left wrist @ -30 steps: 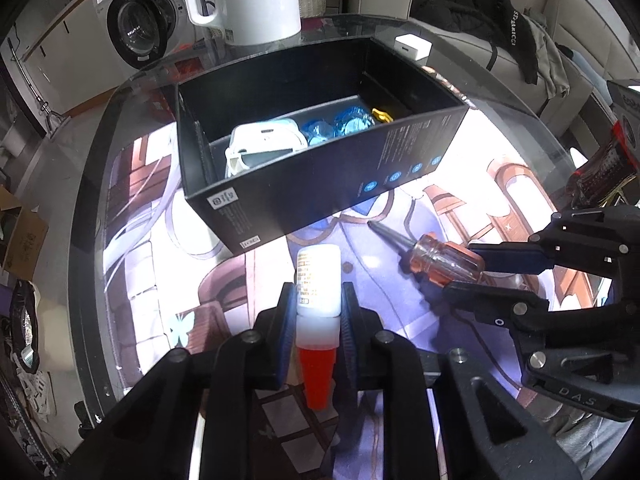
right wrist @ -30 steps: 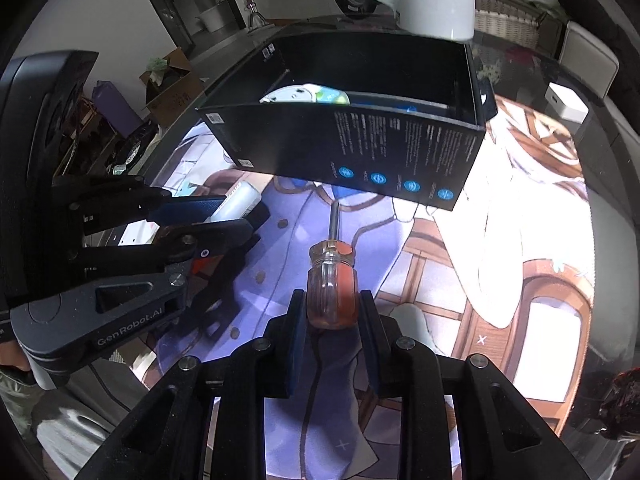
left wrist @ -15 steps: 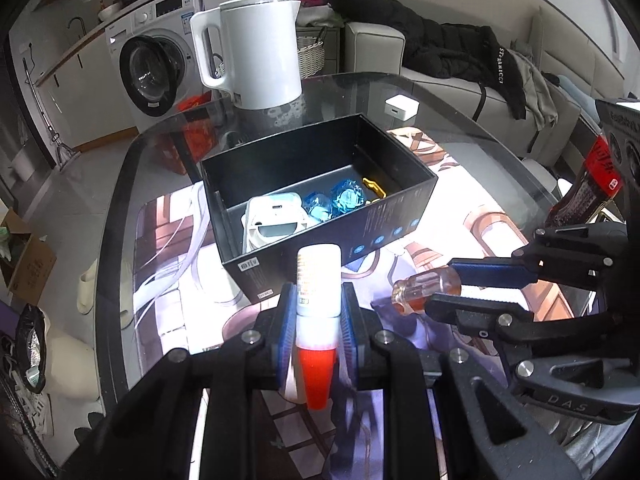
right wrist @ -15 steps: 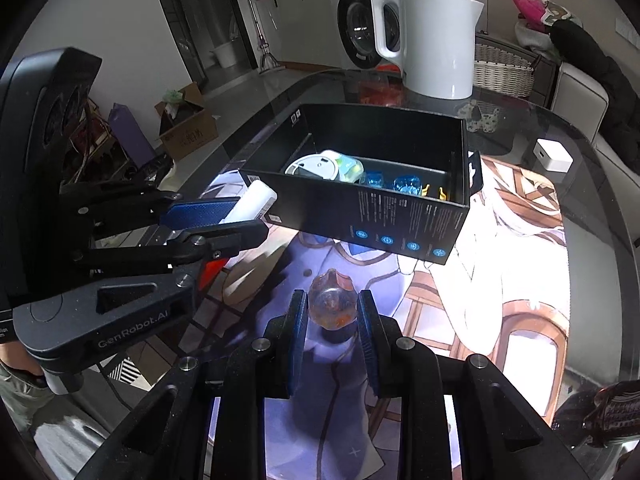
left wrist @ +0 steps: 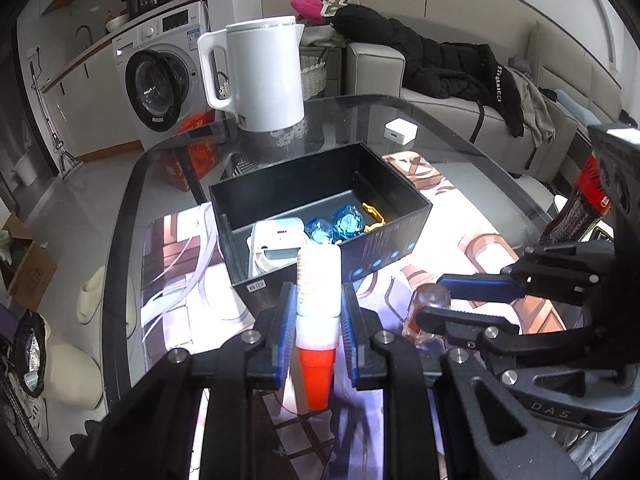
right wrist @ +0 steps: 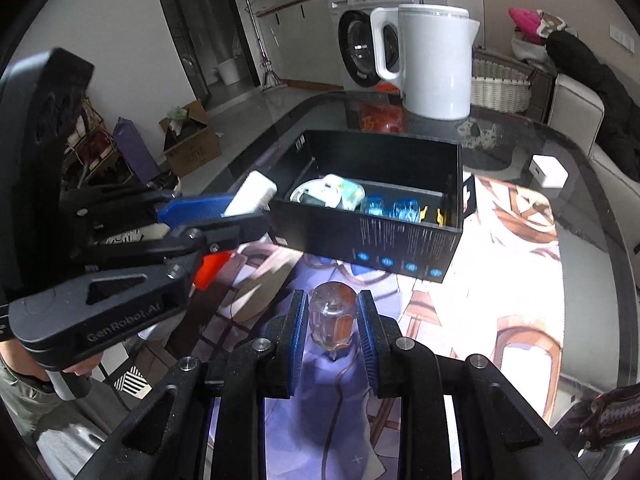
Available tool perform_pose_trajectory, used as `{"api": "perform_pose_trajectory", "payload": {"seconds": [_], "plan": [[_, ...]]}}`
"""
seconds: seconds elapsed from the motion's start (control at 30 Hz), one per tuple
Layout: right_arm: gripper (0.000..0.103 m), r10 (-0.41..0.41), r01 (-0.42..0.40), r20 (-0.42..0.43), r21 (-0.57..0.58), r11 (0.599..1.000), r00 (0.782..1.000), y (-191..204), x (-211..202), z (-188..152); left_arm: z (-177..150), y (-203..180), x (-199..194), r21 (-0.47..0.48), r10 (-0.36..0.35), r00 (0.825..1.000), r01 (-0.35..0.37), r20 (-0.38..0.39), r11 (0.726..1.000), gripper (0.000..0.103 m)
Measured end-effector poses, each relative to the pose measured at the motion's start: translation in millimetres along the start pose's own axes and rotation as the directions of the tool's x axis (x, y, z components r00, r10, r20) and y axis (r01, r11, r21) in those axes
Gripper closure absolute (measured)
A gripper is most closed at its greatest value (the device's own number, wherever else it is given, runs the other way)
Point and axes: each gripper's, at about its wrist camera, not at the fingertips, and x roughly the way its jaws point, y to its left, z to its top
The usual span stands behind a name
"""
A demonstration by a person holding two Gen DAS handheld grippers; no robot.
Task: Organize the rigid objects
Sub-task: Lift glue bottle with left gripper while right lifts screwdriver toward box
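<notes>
My left gripper [left wrist: 319,312] is shut on a white tube with a red cap [left wrist: 318,284], held above the mat in front of the black box [left wrist: 384,240]. The tube also shows in the right wrist view [right wrist: 250,198]. My right gripper [right wrist: 333,320] is shut on an orange clear-handled screwdriver [right wrist: 333,320], handle end toward the box [right wrist: 400,240]. It also shows in the left wrist view [left wrist: 426,308]. The box holds a white device [left wrist: 276,242], blue wrapped pieces [left wrist: 346,222] and a yellow item [left wrist: 372,212].
A white kettle [left wrist: 260,76] stands behind the box on the glass table [left wrist: 460,136]. A small white cube [left wrist: 400,131] lies at the back right. A dark bottle [left wrist: 576,208] stands at the right edge. A printed mat [right wrist: 500,280] covers the table.
Both grippers have lifted and pulled back from the box with their objects. The screwdriver has left the mat and now points downward.
</notes>
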Motion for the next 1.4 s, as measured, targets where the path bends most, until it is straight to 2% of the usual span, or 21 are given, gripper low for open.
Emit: {"api": "perform_pose_trajectory", "payload": {"seconds": [0.1, 0.23, 0.33, 0.47, 0.53, 0.63, 0.8, 0.87, 0.97, 1.13, 1.23, 1.3, 1.4], "plan": [[0.079, 0.006, -0.006, 0.005, 0.008, 1.000, 1.000, -2, 1, 1, -3, -2, 4, 0.005, -0.002, 1.000, 0.002, -0.015, 1.000, 0.084], [0.079, 0.008, -0.008, 0.016, 0.025, 1.000, 1.000, -3, -1, 3, -1, -2, -2, -0.004, -0.002, 1.000, 0.002, 0.006, 1.000, 0.084], [0.079, 0.004, -0.004, 0.058, 0.011, 1.000, 0.998, -1, -10, 5, 4, 1, -12, -0.027, -0.001, 0.998, 0.002, 0.057, 1.000, 0.084], [0.079, -0.017, 0.023, 0.174, -0.030, 0.999, 0.985, 8, -30, 7, 9, -1, -33, -0.030, 0.030, 0.986, -0.026, 0.167, 0.999, 0.084], [0.079, -0.032, 0.044, 0.234, -0.047, 0.998, 0.972, 13, -41, 6, 10, -4, -44, -0.020, 0.046, 0.972, -0.043, 0.231, 0.999, 0.084], [0.079, -0.051, 0.075, 0.326, -0.062, 0.995, 0.944, 19, -57, 5, 10, -10, -64, -0.003, 0.080, 0.937, -0.084, 0.339, 0.996, 0.084], [0.079, -0.076, 0.152, 0.484, -0.120, 0.981, 0.872, 35, -85, 1, 9, -10, -92, -0.020, 0.100, 0.874, -0.103, 0.475, 0.995, 0.084], [0.079, -0.076, 0.169, 0.515, -0.136, 0.976, 0.854, 40, -91, 0, 9, -8, -97, -0.027, 0.097, 0.862, -0.096, 0.497, 0.995, 0.084], [0.079, -0.076, 0.173, 0.524, -0.138, 0.975, 0.849, 42, -92, -1, 7, -5, -101, -0.030, 0.098, 0.853, -0.096, 0.512, 0.995, 0.086], [0.079, -0.076, 0.158, 0.499, -0.125, 0.979, 0.863, 40, -88, 2, 9, 0, -97, -0.040, 0.083, 0.867, -0.073, 0.492, 0.997, 0.088], [0.079, -0.075, 0.149, 0.486, -0.116, 0.982, 0.871, 37, -86, 3, 11, 2, -93, -0.046, 0.071, 0.883, -0.056, 0.465, 0.997, 0.090], [0.079, -0.074, 0.144, 0.476, -0.111, 0.983, 0.877, 39, -87, 2, 13, 0, -85, -0.046, 0.077, 0.902, -0.063, 0.424, 0.997, 0.090], [0.079, -0.073, 0.139, 0.457, -0.114, 0.984, 0.886, 38, -82, 1, 13, 7, -58, -0.058, 0.065, 0.955, -0.051, 0.290, 0.997, 0.090]]}}
